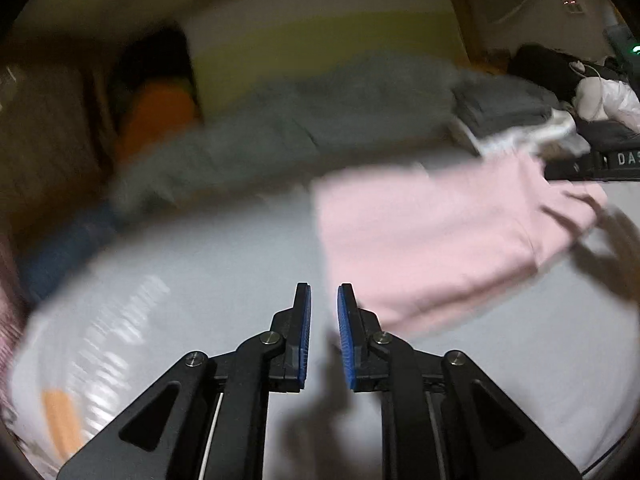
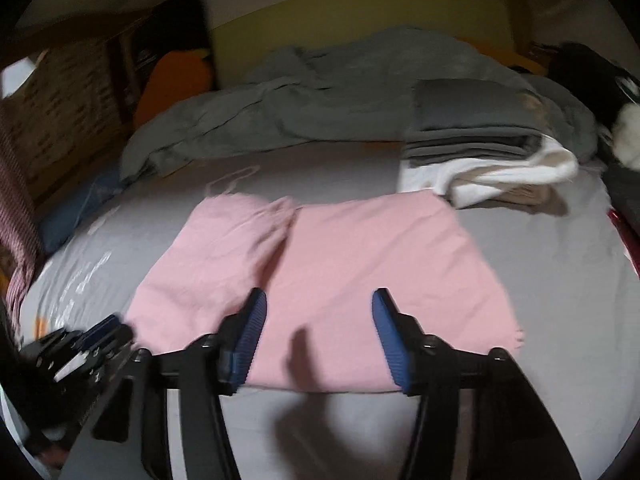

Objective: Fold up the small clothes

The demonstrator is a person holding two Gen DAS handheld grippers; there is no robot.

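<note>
A pink garment (image 2: 360,248) lies flat on the pale grey bed sheet (image 2: 560,280), folded into a rough rectangle with a seam running down its middle. My right gripper (image 2: 320,296) hovers over its near edge, its blue pads wide apart and open with nothing pinched. In the left wrist view the same pink garment (image 1: 432,232) lies to the right and ahead of my left gripper (image 1: 324,292). That gripper's jaws show a narrow gap with only bare sheet behind it. The left gripper (image 2: 92,344) also shows at the lower left of the right wrist view, off the garment.
A stack of folded grey clothes (image 2: 468,128) on a white garment (image 2: 500,172) sits at the back right. A rumpled grey duvet (image 2: 320,100) fills the far bed. An orange pillow (image 2: 172,80) leans at the back left. Dark clutter (image 1: 560,68) lies far right.
</note>
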